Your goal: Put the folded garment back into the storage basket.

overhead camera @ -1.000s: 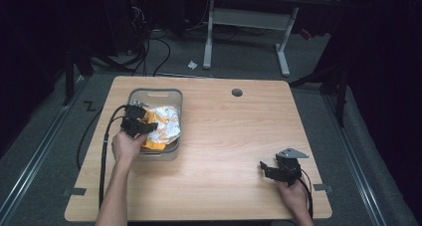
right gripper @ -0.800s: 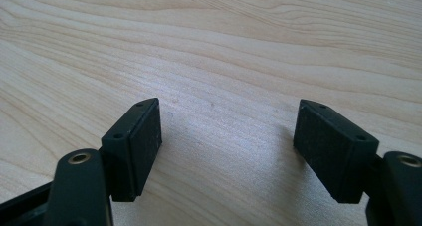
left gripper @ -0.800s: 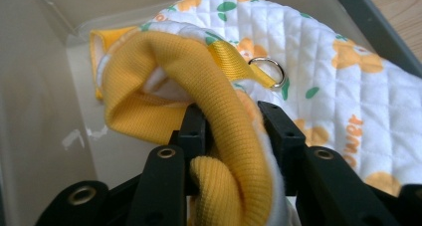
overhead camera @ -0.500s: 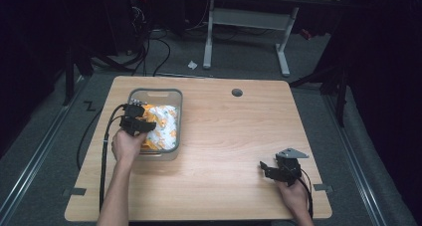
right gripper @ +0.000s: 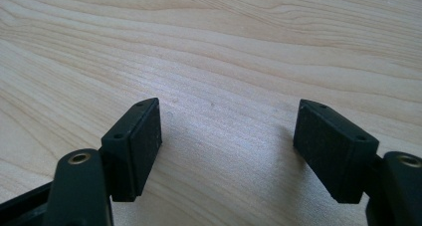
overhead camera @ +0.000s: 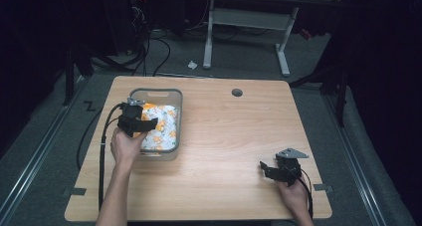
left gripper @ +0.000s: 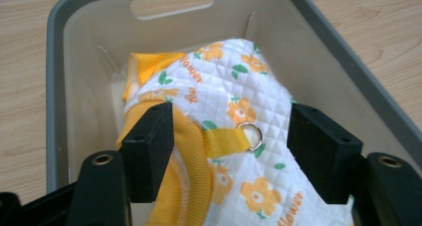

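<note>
My left gripper (left gripper: 226, 151) wide over soft white quilted flower cloth (left gripper: 239, 116) in grey plastic bin (overhead camera: 175, 111), frame centre. I'd pinch yellow strap (left gripper: 224, 141). Right gripper (right gripper: 229, 151) wide, empty.

You sit at a light wooden table (overhead camera: 239, 136) with a round cable hole (overhead camera: 237, 92) near its far edge. Beyond it, a grey carpeted floor (overhead camera: 239, 61) runs into a dark room, where a white-legged desk (overhead camera: 249, 17) stands and black cables (overhead camera: 154, 47) trail; a white scrap (overhead camera: 192, 64) lies nearby.
</note>
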